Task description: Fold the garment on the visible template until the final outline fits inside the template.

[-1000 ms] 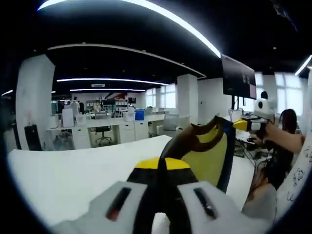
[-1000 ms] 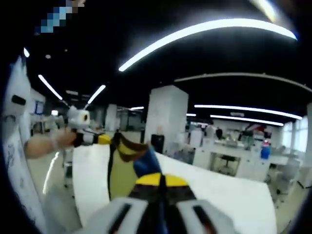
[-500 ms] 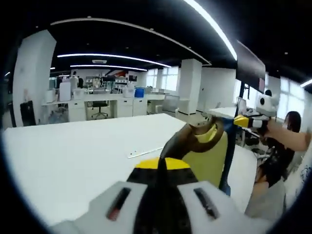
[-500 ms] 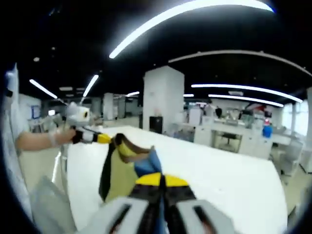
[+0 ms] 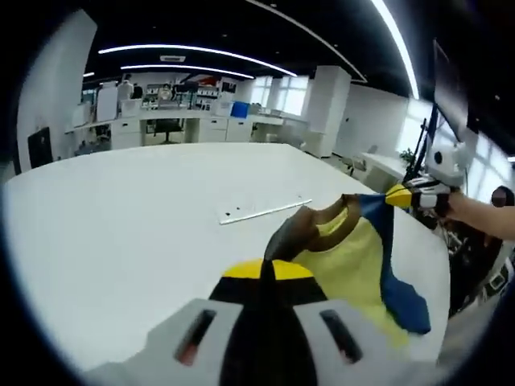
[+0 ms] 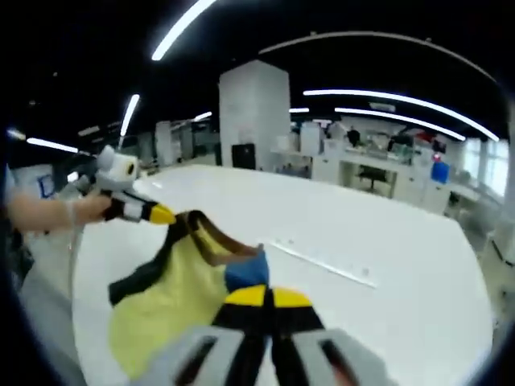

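Hanging above the white desk [image 5: 121,233], the yellow shirt [image 5: 354,265] is stretched by its collar between the left gripper [image 5: 267,272] and right gripper [image 6: 265,299], both clamped on it, its body drooping toward the desk's near edge.

A broad white smooth worktop [image 5: 121,233] carries a thin pale straight strip [image 5: 265,211], lying flat near its middle, apart from the edges.

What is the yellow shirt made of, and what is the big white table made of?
The yellow shirt looks like soft cloth: it droops and folds between the two grippers. The white table looks hard and smooth, matte, perhaps laminate; the pictures cannot settle it.
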`<state>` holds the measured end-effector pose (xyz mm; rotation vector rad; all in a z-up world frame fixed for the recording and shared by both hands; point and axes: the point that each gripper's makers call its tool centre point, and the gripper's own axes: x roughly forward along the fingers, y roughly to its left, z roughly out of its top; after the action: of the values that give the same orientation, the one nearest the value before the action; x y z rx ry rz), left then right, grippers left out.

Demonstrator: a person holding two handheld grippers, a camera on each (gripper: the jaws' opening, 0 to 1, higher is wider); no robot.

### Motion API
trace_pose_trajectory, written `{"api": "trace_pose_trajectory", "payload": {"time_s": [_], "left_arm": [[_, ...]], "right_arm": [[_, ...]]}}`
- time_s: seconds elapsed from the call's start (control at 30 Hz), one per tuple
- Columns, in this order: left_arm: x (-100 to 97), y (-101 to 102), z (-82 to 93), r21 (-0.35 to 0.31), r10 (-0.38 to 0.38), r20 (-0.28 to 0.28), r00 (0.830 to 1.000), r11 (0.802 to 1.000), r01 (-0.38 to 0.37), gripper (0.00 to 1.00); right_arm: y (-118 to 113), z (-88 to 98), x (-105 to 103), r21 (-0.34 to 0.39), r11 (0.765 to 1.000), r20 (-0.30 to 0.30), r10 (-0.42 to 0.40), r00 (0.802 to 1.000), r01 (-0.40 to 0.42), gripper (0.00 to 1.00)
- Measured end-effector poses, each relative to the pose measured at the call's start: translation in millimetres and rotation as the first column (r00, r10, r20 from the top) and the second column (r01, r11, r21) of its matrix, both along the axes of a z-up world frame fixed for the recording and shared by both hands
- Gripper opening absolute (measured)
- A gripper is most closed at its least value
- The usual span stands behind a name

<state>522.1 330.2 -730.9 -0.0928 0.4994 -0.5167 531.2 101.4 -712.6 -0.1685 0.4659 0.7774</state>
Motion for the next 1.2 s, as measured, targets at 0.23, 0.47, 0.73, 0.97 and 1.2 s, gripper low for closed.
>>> {"api": "trace_pose_trajectory", "payload": {"time_s": [0.23, 0.47, 0.73, 0.97, 1.2], "left_arm": [[23.4, 6, -56.8, 0.022, 0.029, -0.11, 0.993, 0.999, -0.027, 0.0], [31.1, 7, -85.9, 0.041, 0.041, -0.166, 0.985, 0.999, -0.034, 0.0], [28.0, 4, -88.3, 0.043, 0.032, -0.163, 0.986, 0.999, -0.025, 0.0], [30.4, 7, -79.2, 0.094, 0.018, -0.103, 0.994, 0.996, -0.009, 0.19], [23.6, 3, -62.4, 0.102, 0.012, -0.042, 0.999, 0.995, -0.008, 0.46]], "right_arm": [[5, -61.2, 24, -0.051, 0.999, -0.12, -0.021, 0.993, 0.015, 0.0], [10, -87.0, 26, -0.077, 0.997, -0.164, -0.033, 0.986, 0.02, 0.0], [6, -96.5, 33, -0.09, 0.995, -0.181, -0.054, 0.982, 0.038, 0.0], [4, -88.4, 20, -0.091, 0.996, -0.175, -0.032, 0.984, 0.016, 0.15], [6, -86.1, -4, -0.097, 0.995, -0.181, -0.014, 0.983, -0.003, 0.58]]}}
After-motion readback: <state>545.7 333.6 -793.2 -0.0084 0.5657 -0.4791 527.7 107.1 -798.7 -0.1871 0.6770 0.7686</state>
